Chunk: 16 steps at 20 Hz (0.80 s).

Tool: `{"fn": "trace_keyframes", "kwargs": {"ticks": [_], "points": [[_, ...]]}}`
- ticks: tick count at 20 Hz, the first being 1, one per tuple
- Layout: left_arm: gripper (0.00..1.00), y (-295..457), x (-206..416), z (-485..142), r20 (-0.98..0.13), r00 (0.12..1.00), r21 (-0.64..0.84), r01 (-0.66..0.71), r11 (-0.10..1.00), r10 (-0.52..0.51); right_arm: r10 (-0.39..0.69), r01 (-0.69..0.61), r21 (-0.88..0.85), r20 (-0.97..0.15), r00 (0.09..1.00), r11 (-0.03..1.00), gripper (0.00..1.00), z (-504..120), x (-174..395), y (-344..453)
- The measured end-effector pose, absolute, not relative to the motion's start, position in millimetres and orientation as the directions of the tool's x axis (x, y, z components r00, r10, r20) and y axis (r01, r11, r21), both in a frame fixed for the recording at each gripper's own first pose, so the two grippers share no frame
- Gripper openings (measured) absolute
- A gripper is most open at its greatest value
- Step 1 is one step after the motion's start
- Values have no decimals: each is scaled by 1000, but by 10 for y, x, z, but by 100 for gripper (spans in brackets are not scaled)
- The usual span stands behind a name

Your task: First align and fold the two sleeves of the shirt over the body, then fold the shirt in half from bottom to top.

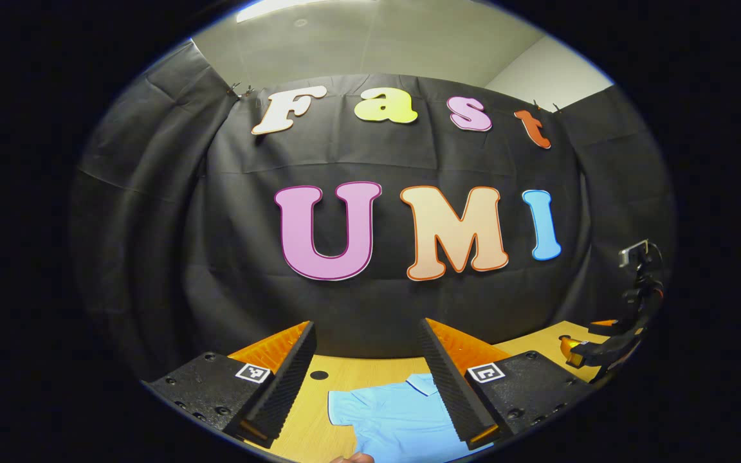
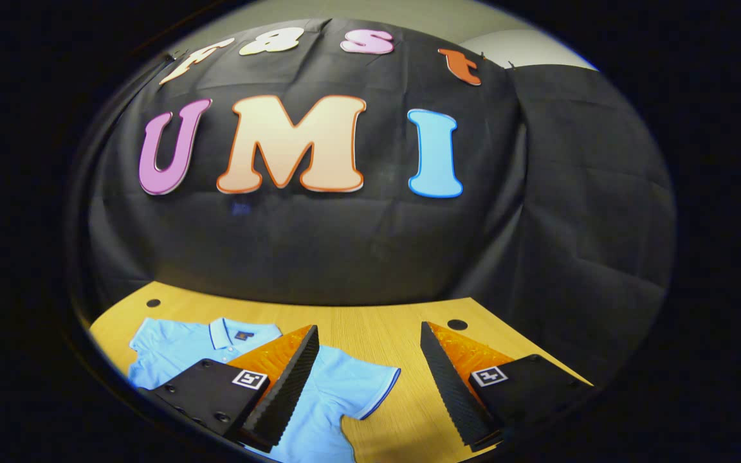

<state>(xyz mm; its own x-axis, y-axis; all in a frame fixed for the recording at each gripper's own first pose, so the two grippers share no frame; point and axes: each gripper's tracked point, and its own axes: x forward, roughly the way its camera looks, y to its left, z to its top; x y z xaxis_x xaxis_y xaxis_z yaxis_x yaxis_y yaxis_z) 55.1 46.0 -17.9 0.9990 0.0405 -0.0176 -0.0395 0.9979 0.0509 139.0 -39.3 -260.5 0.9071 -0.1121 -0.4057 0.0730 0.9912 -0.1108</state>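
Booth wall point(image 1: 370, 302): black cloth hanging behind the far edge of the desk in both views.
Desk point(image 2: 383, 328): light wooden top; a round cable hole point(image 2: 457, 325) near its far right corner and another point(image 2: 153, 302) near the far left in the right gripper view.
Polo shirt point(image 2: 338, 386): light blue, lying flat on the desk with its collar point(image 2: 222, 331) toward the far edge; both short sleeves spread out to the sides, unfolded. In the left gripper view the shirt point(image 1: 396, 418) lies between and below the fingers, collar away from the camera.
Stand point(image 1: 637, 296): a dark clamp-like rig at the right edge of the desk in the left gripper view; its make is hard to tell at the warped rim.
Left gripper point(image 1: 367, 379): jaws spread wide, holding nothing, raised above the shirt.
Right gripper point(image 2: 370, 386): jaws spread wide, empty, above the shirt's right sleeve point(image 2: 370, 386) and bare desk; whether it touches the cloth I cannot tell.
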Motion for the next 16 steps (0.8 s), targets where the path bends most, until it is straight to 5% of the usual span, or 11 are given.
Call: {"fn": "trace_keyframes", "kwargs": {"ticks": [16], "points": [[95, 616, 755, -483, -95, 992, 52, -78, 996, 83, -188, 177, -93, -722, 665, 980, 100, -4431, 1606, -795]]}}
